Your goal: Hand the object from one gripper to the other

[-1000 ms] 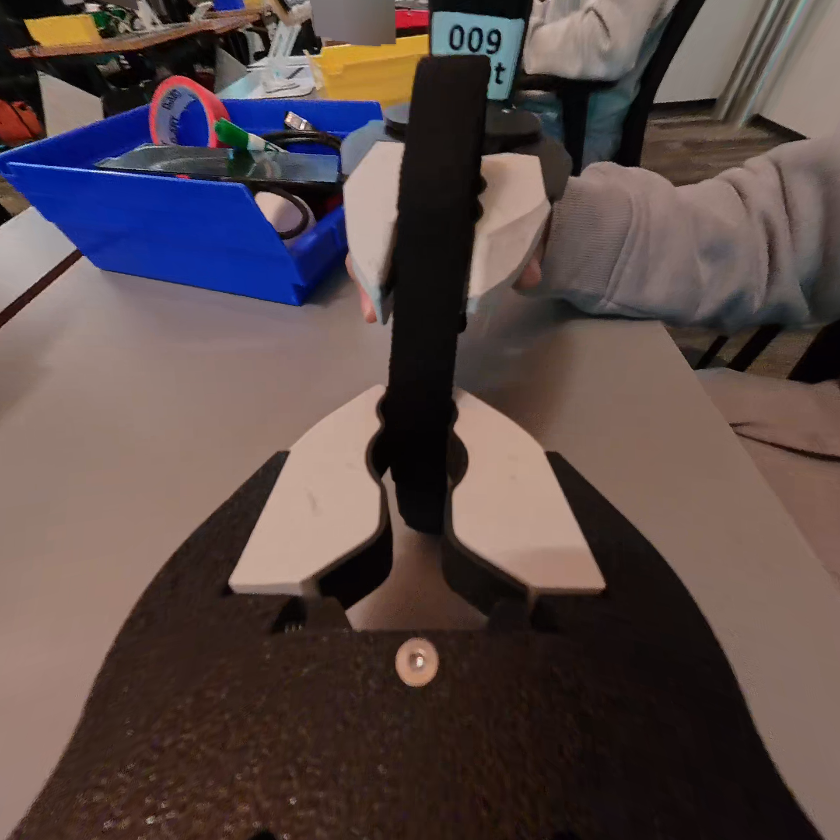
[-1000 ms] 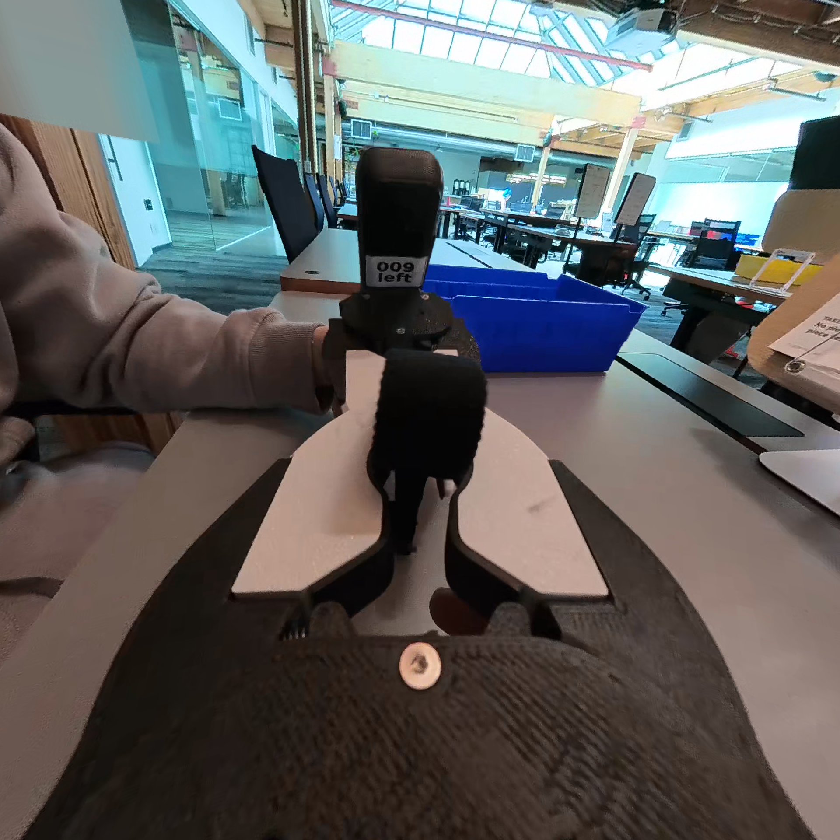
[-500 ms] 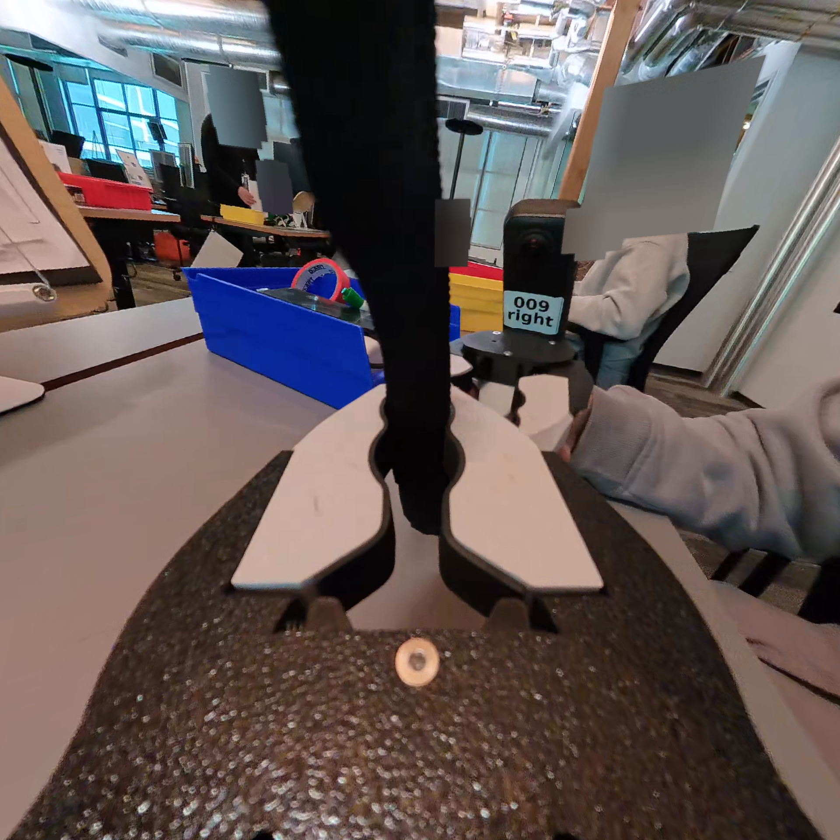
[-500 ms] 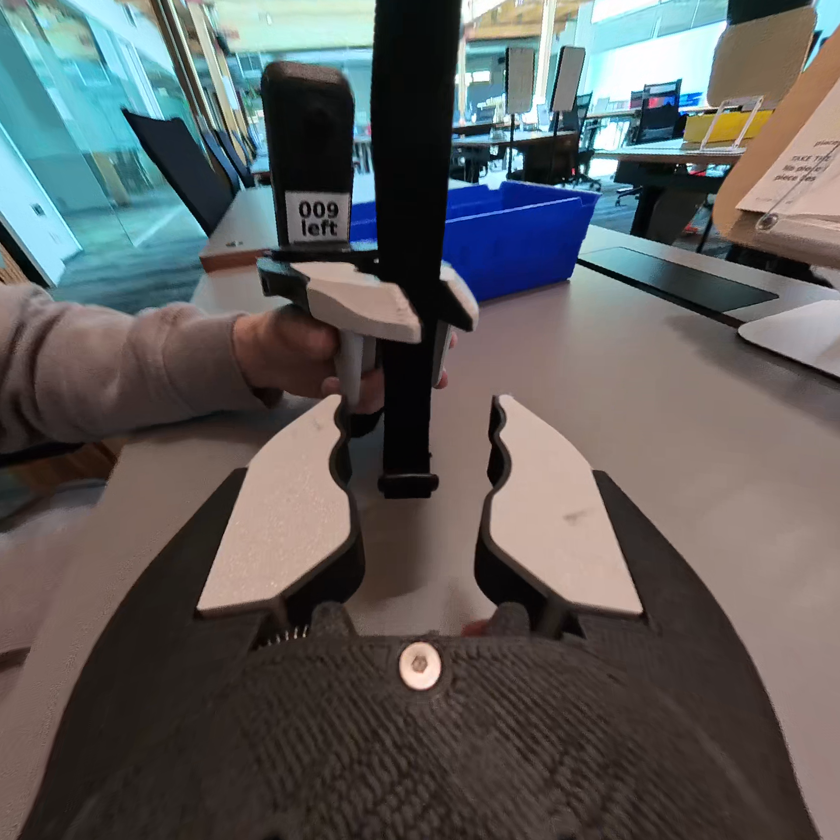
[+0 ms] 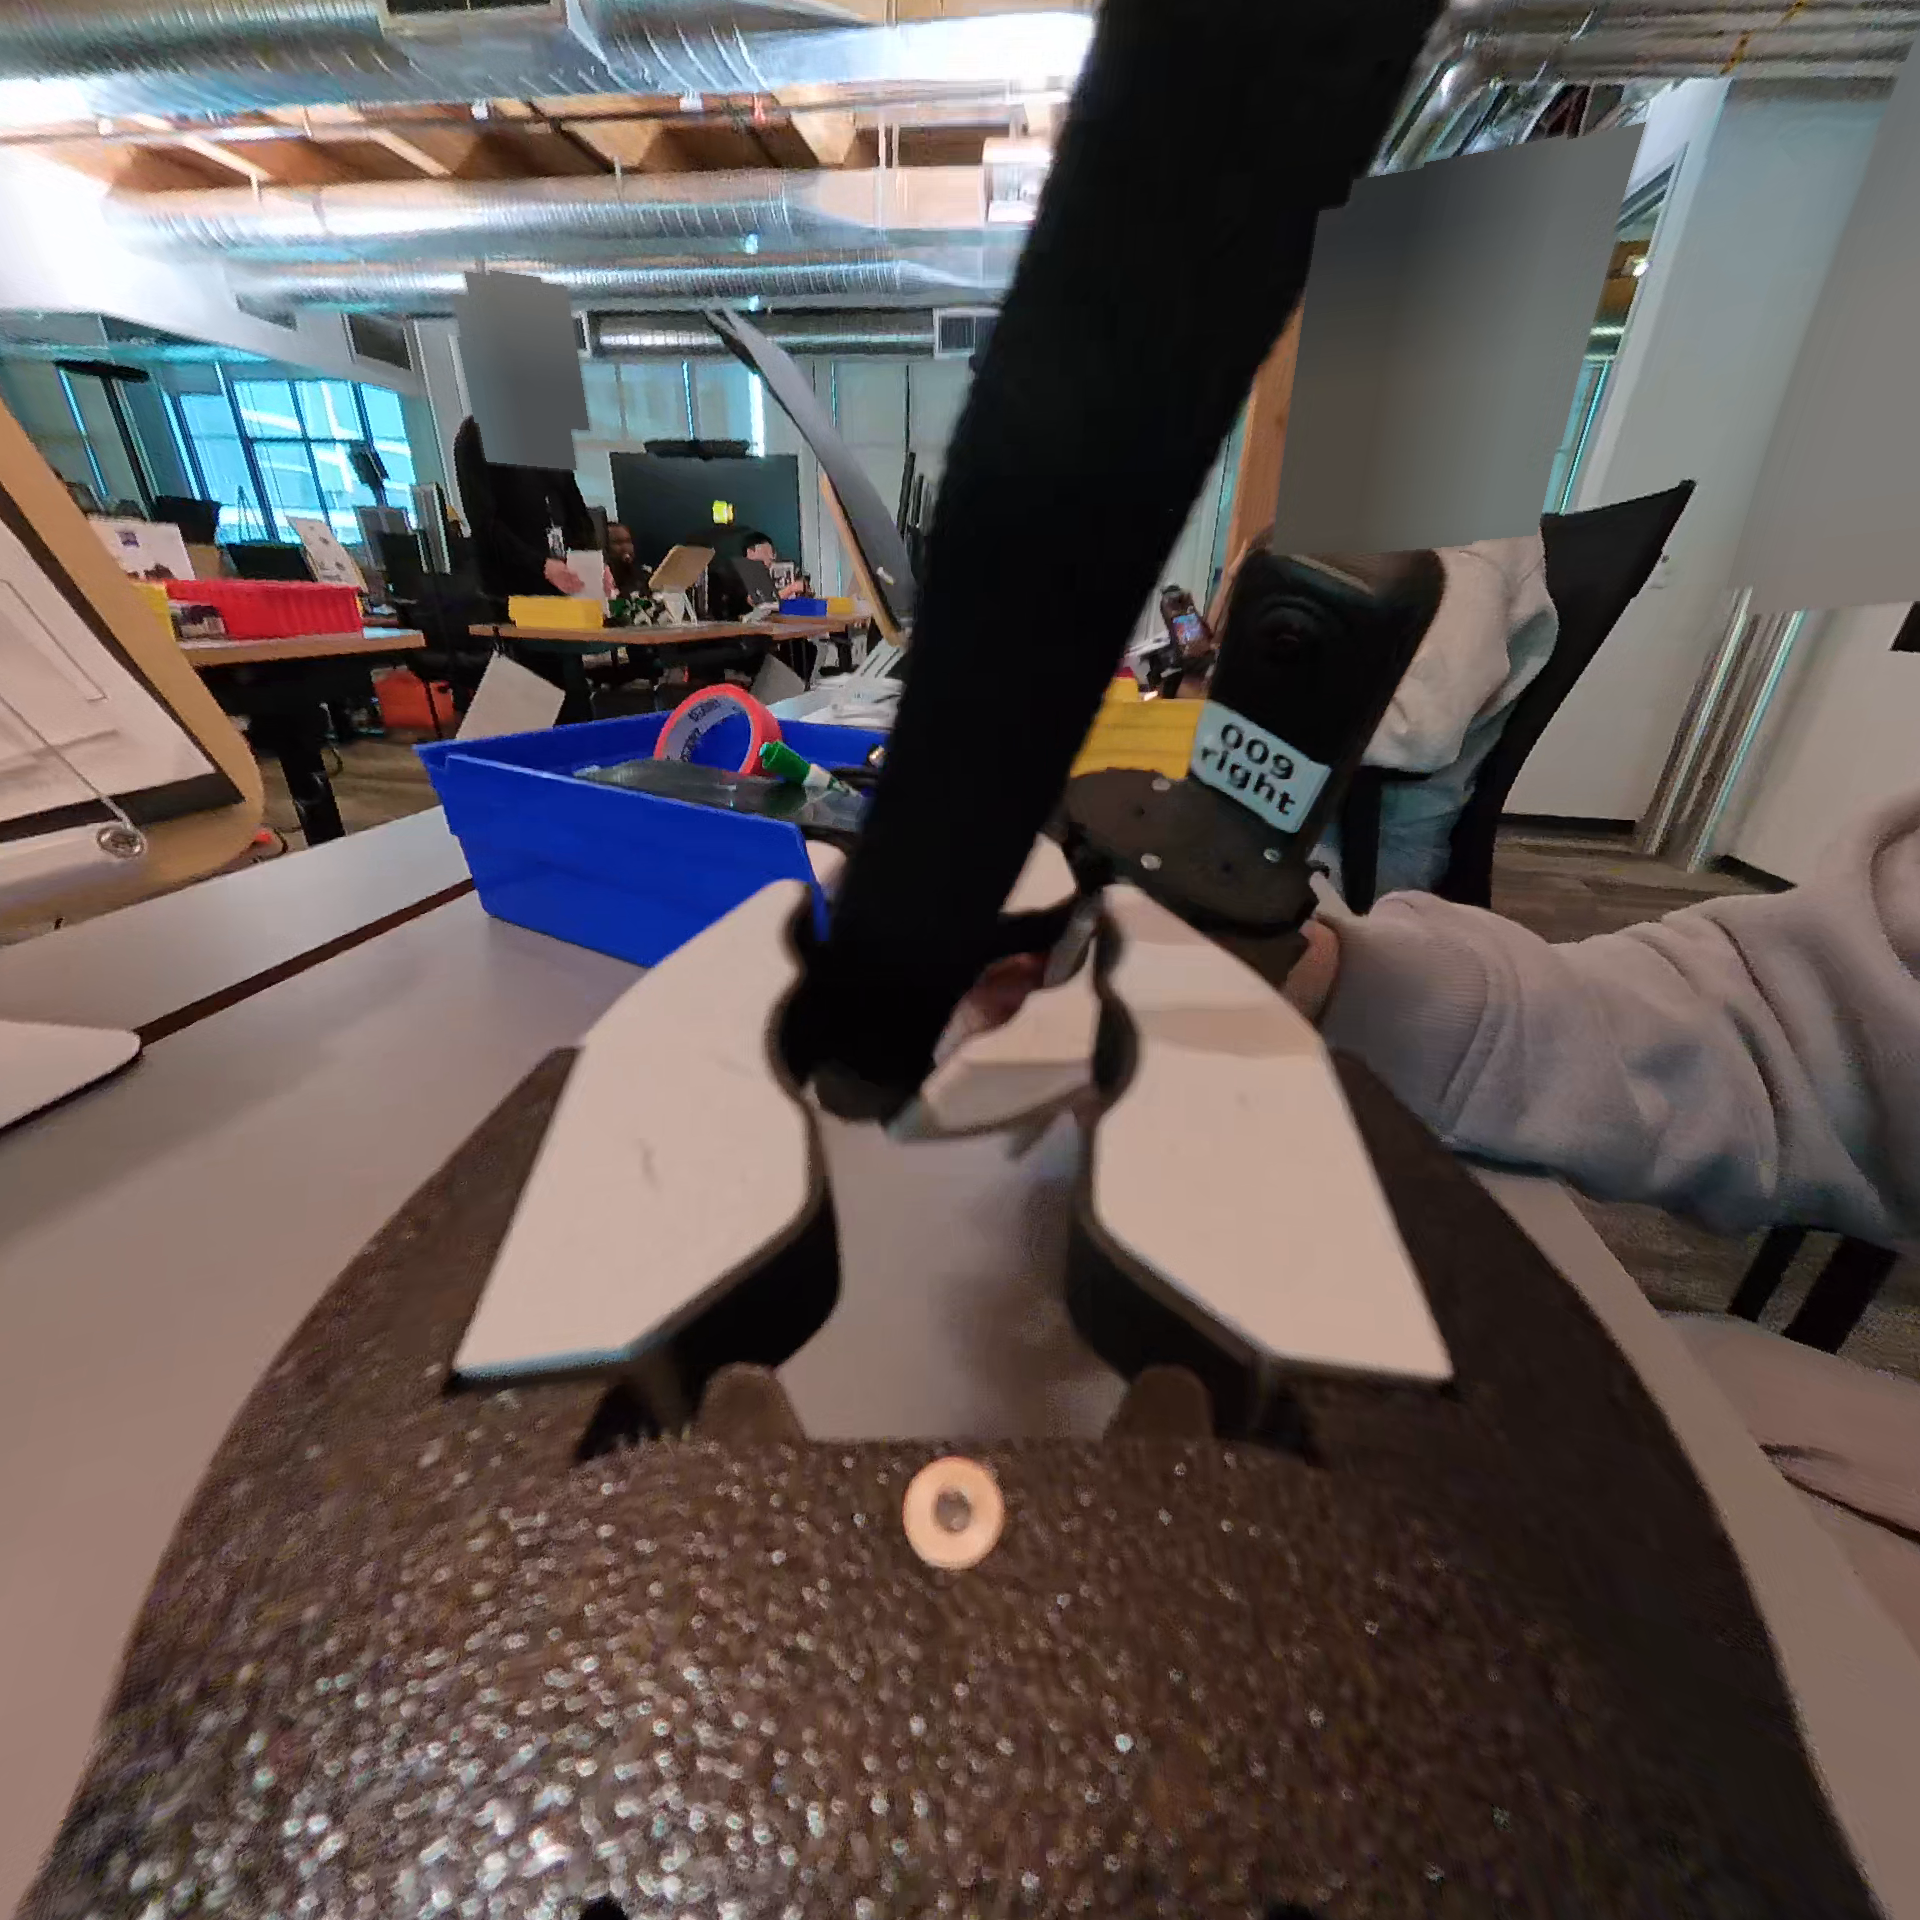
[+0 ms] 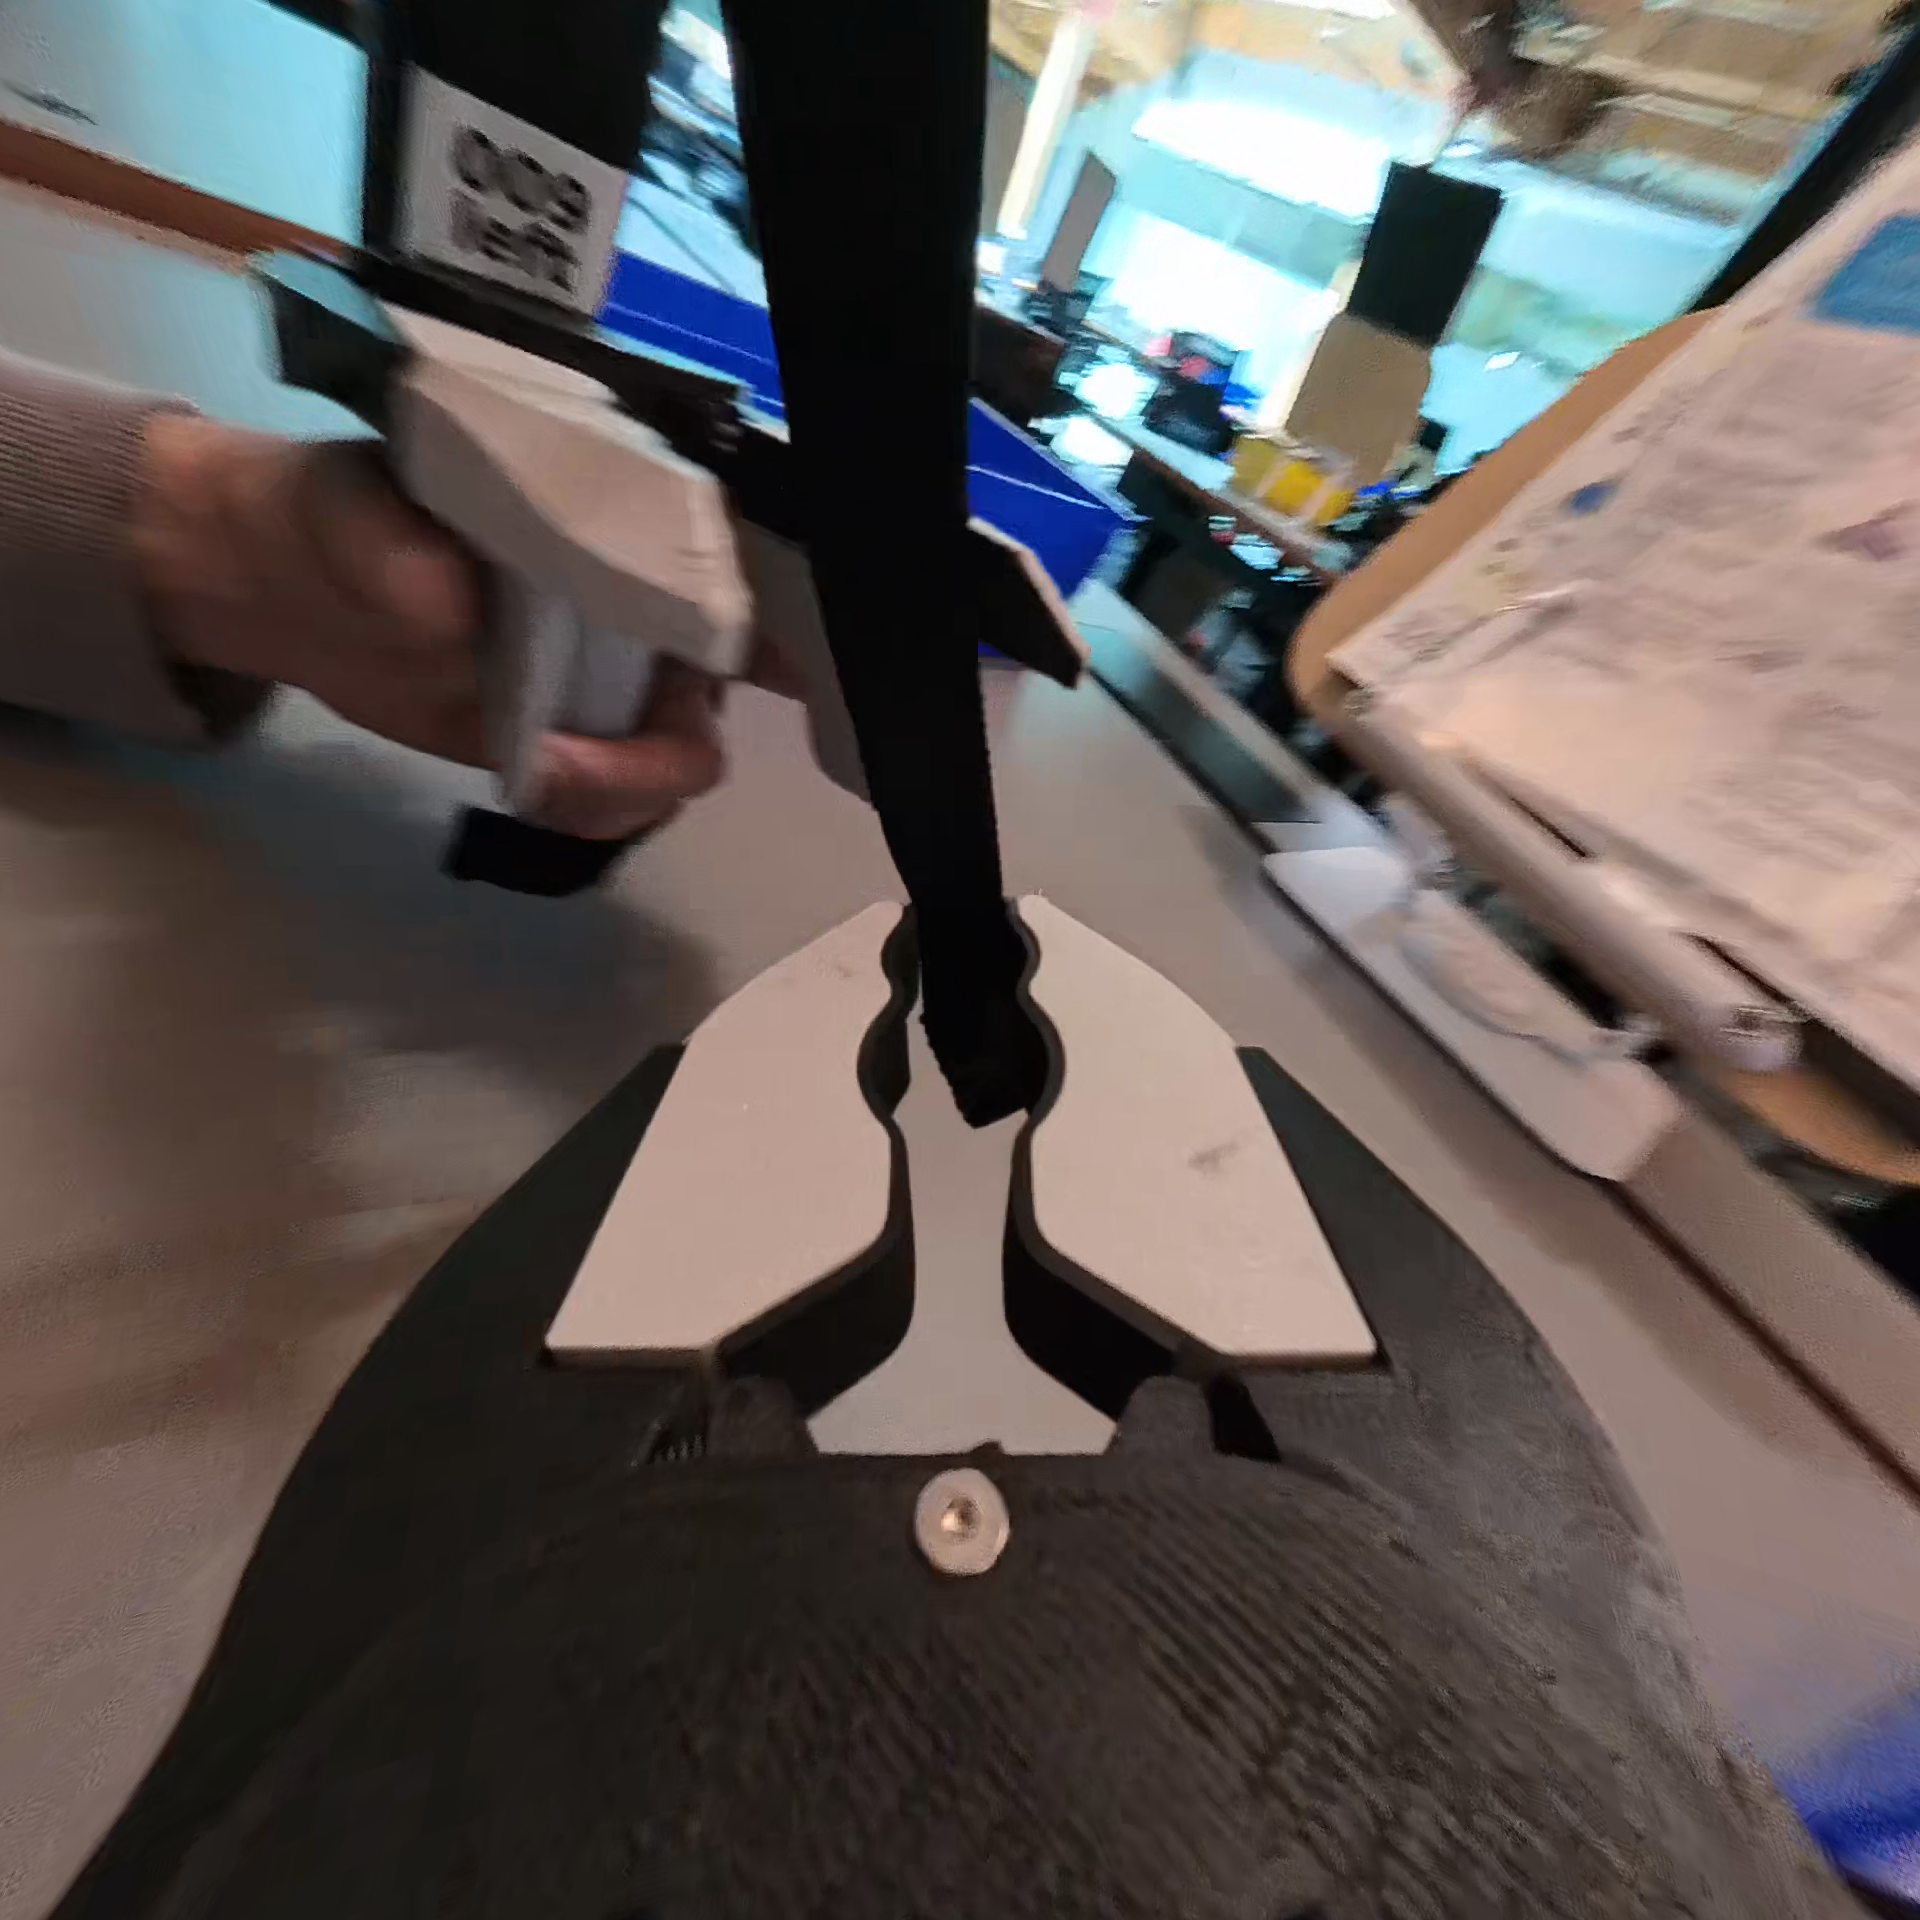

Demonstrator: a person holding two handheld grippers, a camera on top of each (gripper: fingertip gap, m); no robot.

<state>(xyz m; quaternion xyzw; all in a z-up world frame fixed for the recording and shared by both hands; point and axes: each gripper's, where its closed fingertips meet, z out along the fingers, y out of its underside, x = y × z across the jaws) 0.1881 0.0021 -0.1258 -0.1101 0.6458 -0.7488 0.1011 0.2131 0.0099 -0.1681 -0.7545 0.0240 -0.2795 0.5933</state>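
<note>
A long black strap (image 5: 1091, 468) stands tilted, its top out of frame. My left gripper (image 5: 951, 935) is open; the strap leans against its left finger (image 5: 675, 1122). The right gripper shows beyond it, one white finger (image 5: 1008, 1070) at the strap's lower end. In the right wrist view my right gripper (image 6: 961, 935) is shut on the bottom end of the strap (image 6: 873, 416). The left gripper (image 6: 899, 655) is higher up, its fingers spread on either side of the strap.
A blue bin (image 5: 623, 862) with a red tape roll (image 5: 717, 727) stands on the grey table (image 5: 260, 1091) behind the grippers. A board with papers (image 6: 1662, 571) on a white base (image 6: 1455, 987) stands to the right. A grey sleeve (image 5: 1662, 1060) reaches in. The tips of one gripper are about 5 cm away from the tips of the other.
Half a second ago the left gripper held the strap and the right was open. Now the right has shut on its lower end, the left has opened, and the strap has tilted.
</note>
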